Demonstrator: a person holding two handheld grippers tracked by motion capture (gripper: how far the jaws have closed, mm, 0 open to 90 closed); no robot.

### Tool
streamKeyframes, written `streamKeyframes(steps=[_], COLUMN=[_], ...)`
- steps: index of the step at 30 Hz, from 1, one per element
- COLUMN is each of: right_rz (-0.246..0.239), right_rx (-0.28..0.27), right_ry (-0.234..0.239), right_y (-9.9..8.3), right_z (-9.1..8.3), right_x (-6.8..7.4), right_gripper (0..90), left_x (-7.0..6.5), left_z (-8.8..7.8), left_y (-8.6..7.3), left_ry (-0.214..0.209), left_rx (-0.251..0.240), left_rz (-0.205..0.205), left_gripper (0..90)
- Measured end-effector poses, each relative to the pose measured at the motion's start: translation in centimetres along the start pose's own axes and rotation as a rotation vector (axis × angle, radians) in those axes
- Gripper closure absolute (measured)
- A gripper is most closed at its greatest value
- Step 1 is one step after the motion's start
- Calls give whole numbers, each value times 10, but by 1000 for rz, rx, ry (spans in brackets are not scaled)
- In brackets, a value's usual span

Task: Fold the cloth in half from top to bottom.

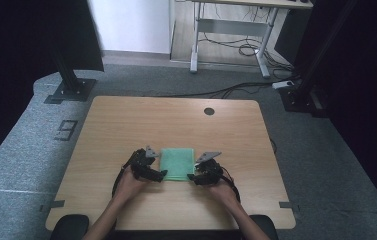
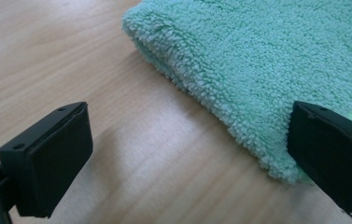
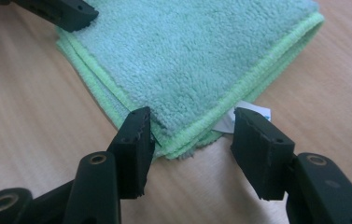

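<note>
A folded green towel (image 1: 177, 163) lies flat on the wooden table (image 1: 176, 120), toward its near side. My left gripper (image 1: 163, 173) sits at the towel's near left corner, low over the table. In the left gripper view its jaws stand wide open (image 2: 187, 121), and the towel's thick folded edge (image 2: 267, 60) runs in from the right between them, untouched. My right gripper (image 1: 191, 176) is at the near right corner. Its jaws (image 3: 192, 119) straddle the towel's layered corner (image 3: 197, 51) with a gap on each side, beside a white label (image 3: 222, 123).
A round cable hole (image 1: 209, 111) sits near the table's far edge. Bare wood (image 1: 126, 125) surrounds the towel. Beyond the table are black stand bases (image 1: 71, 90), floor cables (image 1: 236, 90) and a white desk frame (image 1: 226, 30). My left gripper's jaw tip (image 3: 66, 11) rests at the towel's far corner.
</note>
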State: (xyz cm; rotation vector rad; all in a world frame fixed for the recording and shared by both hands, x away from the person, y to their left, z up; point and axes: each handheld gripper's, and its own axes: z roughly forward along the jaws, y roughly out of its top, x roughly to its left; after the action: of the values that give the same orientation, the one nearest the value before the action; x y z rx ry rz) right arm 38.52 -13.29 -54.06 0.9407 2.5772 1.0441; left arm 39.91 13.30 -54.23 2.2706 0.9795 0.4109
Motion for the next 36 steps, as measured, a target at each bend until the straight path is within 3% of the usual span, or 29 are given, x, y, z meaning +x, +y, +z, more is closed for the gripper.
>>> streamKeyframes(steps=[15, 26, 36], right_rz=[7, 17, 18], right_rx=[-8, -12, -32], right_ry=[-15, -9, -7], right_y=[13, 13, 15], right_z=[12, 11, 6], right_x=[-15, -16, -14], right_gripper=[493, 470, 378], left_x=[20, 20, 17], left_z=[14, 12, 0], left_y=[13, 14, 16], left_ry=[47, 28, -8], left_rx=[-19, -20, -56], left_rz=[-40, -53, -43], left_gripper=[0, 11, 15])
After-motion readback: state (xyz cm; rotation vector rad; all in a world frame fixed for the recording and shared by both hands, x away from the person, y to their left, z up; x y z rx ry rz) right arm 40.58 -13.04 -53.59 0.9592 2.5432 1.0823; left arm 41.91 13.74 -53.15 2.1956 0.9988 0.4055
